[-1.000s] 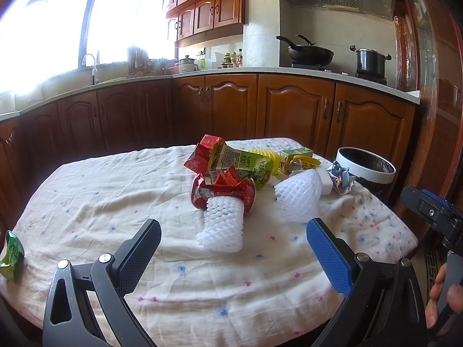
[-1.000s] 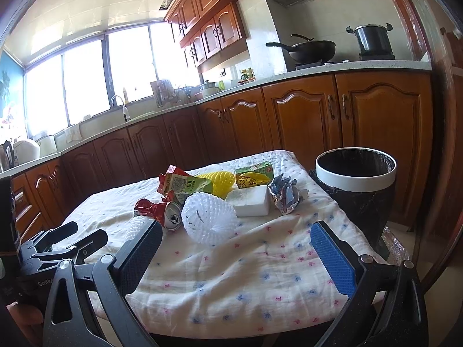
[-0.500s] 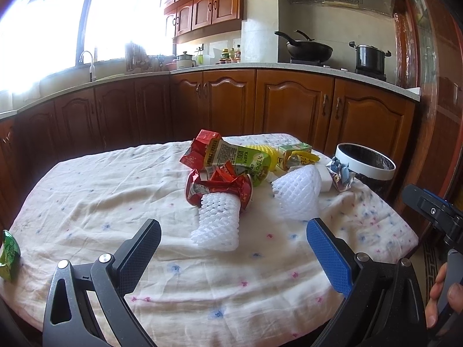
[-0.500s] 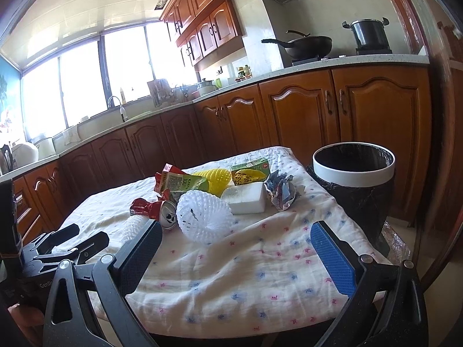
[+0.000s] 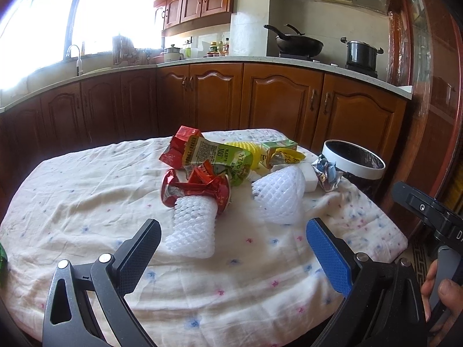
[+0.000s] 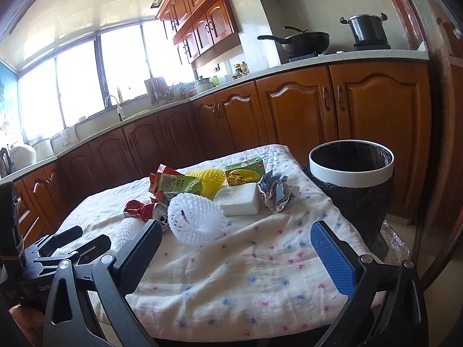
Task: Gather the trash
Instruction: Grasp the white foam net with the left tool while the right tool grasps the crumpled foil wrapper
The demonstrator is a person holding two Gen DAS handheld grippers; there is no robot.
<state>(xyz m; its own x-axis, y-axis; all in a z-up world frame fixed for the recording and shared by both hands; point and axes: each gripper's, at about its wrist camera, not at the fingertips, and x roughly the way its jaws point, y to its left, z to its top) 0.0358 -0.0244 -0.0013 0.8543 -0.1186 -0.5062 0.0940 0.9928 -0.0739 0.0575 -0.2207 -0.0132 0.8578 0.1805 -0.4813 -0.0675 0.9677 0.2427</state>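
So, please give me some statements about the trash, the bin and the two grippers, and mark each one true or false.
1. The left gripper is open and holds nothing. True.
2. The trash bin stands on the table. False: it stands beside the table's edge, off the cloth.
3. The crushed red can touches a white foam net. True.
4. The right gripper is shut on the crumpled foil wrapper. False: it is open and the wrapper lies on the cloth.
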